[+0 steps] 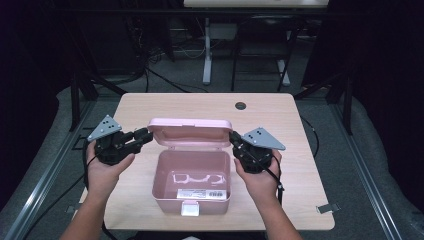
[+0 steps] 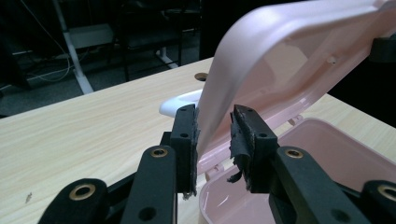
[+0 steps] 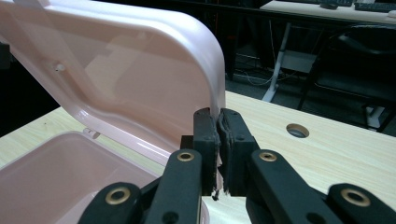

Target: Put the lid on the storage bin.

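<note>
High view, looking down on a light wooden table (image 1: 150,107) set among dark frames and cables, with a round cable hole (image 1: 240,105) near its far edge. At the table's centre sits a pink plastic storage box (image 1: 192,175), open, with a white label (image 1: 202,193) on its floor and a white latch (image 1: 190,208) at the near wall. Its hinged lid (image 1: 190,132) stands tilted up over the back of the box. A person's two hands reach in from the near side, one at each end of the lid. The left gripper (image 2: 215,135) straddles the lid's left edge: one pad (image 2: 187,140) touches the plastic, the other stands off with a gap, so the jaws are slack rather than clamped. The right gripper (image 3: 218,135) is pinched tight on the lid's right edge. The step in hand appears to be swinging the lid on its hinge, whether up or down I cannot tell. Next, the left jaws would likely need to close firmly before both hands move together. Open table lies beyond and to both sides of the box, well clear of the edges.
</note>
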Action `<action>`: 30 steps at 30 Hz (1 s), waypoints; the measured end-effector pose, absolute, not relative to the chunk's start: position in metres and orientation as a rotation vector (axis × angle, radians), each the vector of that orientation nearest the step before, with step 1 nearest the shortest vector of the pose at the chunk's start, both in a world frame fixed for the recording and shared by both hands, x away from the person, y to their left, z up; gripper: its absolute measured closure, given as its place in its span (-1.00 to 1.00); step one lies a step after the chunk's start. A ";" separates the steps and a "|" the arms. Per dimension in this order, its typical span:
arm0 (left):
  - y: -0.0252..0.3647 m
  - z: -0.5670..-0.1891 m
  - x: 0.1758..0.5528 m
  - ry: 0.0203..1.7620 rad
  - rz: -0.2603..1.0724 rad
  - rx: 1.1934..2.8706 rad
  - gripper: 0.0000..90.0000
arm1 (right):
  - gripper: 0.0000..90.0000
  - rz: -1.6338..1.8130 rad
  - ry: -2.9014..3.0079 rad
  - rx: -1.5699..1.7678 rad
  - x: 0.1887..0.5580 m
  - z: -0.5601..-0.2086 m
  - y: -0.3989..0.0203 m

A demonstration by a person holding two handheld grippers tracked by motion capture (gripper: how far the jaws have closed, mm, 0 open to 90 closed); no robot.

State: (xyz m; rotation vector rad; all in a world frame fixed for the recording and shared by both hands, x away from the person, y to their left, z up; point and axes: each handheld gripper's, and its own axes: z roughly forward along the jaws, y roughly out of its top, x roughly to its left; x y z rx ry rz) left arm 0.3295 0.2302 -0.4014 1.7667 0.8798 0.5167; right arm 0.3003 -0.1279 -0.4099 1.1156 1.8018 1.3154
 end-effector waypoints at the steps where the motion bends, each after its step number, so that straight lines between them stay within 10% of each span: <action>1: 0.230 -0.400 0.329 0.886 0.522 1.773 0.56 | 0.90 1.315 1.804 1.118 0.300 -0.410 -0.128; 30: 0.221 -0.394 0.332 0.840 0.517 1.814 0.70 | 0.72 1.359 1.815 1.156 0.286 -0.397 -0.154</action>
